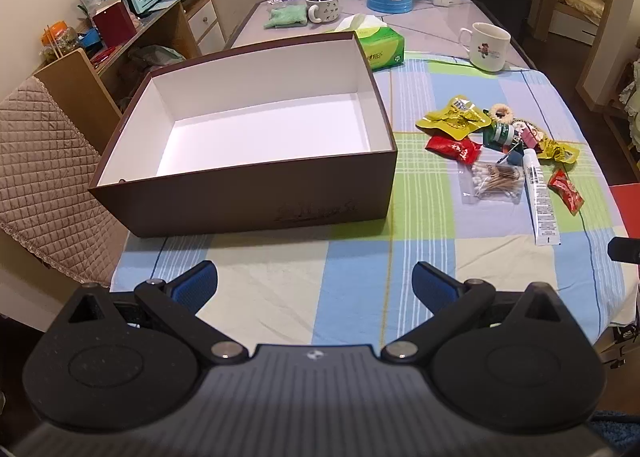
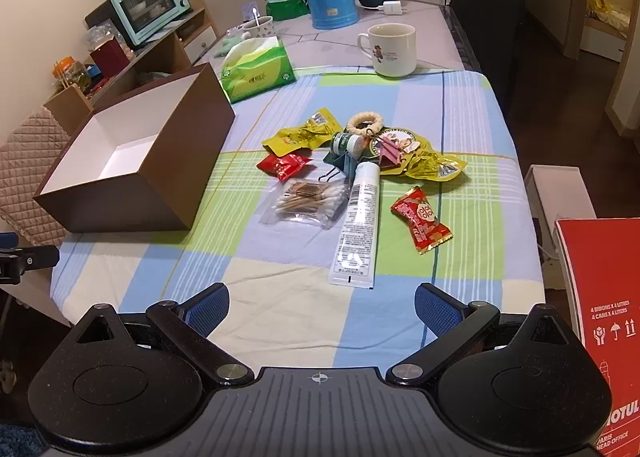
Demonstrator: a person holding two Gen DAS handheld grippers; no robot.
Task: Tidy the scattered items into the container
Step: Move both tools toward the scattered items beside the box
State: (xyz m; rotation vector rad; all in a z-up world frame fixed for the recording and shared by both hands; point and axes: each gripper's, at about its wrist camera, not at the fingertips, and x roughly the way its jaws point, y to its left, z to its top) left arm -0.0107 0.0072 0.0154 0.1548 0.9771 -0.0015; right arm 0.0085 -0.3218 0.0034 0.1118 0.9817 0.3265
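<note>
Both the left gripper (image 1: 315, 283) and right gripper (image 2: 322, 307) hang near the table edge, tongs spread and empty. The white tube (image 2: 357, 223) lies nearest and looks easiest to pinch across its middle first. The cotton swab bag (image 2: 304, 204) touches it; the brown box (image 1: 240, 137) sits left, empty; farther mugs and the tissue pack (image 2: 258, 71) stand clear.

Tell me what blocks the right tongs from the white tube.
Nothing visible does. The right tongs are open above bare checked cloth, and the white tube lies straight ahead, its flat end nearest, with no item between.
</note>
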